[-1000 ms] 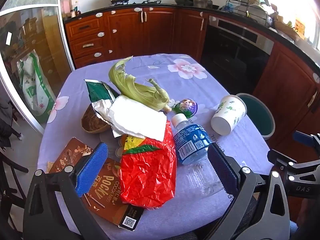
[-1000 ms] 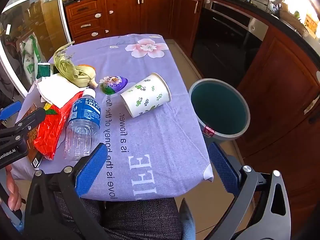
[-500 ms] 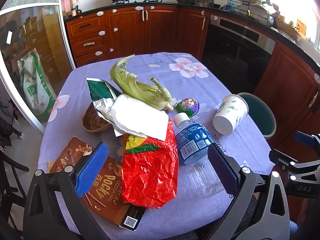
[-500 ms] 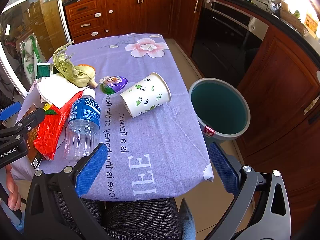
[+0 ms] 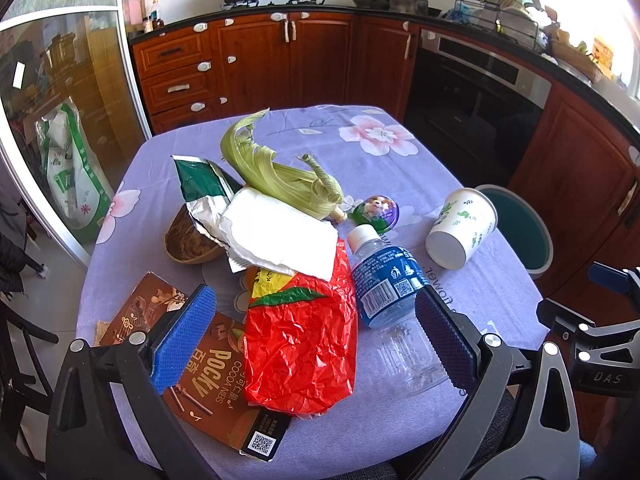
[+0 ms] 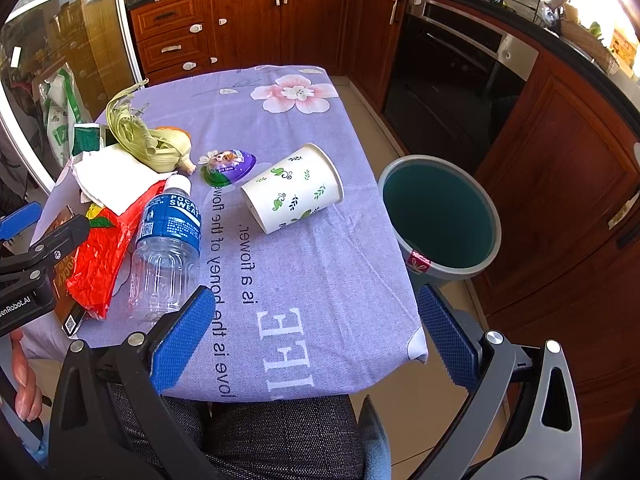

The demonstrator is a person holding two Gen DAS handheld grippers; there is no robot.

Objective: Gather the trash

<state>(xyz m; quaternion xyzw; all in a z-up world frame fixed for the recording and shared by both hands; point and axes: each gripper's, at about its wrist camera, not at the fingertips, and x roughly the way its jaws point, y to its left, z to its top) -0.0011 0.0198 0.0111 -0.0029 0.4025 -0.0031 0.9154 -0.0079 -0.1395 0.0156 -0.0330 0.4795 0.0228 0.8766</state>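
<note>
Trash lies on a purple floral tablecloth (image 5: 384, 168): a red crumpled bag (image 5: 304, 336), a brown Pocky box (image 5: 208, 376), a clear bottle with a blue label (image 5: 388, 296) (image 6: 168, 240), a tipped paper cup (image 5: 460, 228) (image 6: 296, 188), a corn husk (image 5: 280, 180) (image 6: 148, 144), a white napkin (image 5: 280, 236), a green-and-foil wrapper (image 5: 204, 184), a brown bowl (image 5: 188, 240) and a purple cup (image 6: 228, 164). My left gripper (image 5: 316, 336) hangs open above the red bag. Over the table's near edge my right gripper (image 6: 316, 332) is open and holds nothing.
A grey bin with a teal inside (image 6: 440, 216) (image 5: 516, 228) stands on the floor right of the table. Wooden cabinets (image 5: 260, 60) and a dark oven (image 6: 452, 80) line the back. A person's hand (image 6: 24, 384) and trouser legs (image 6: 260, 436) are near the front edge.
In the left wrist view the scene has slid slightly up and right across the frames. The right wrist view is almost the same. Both grippers stay open.
</note>
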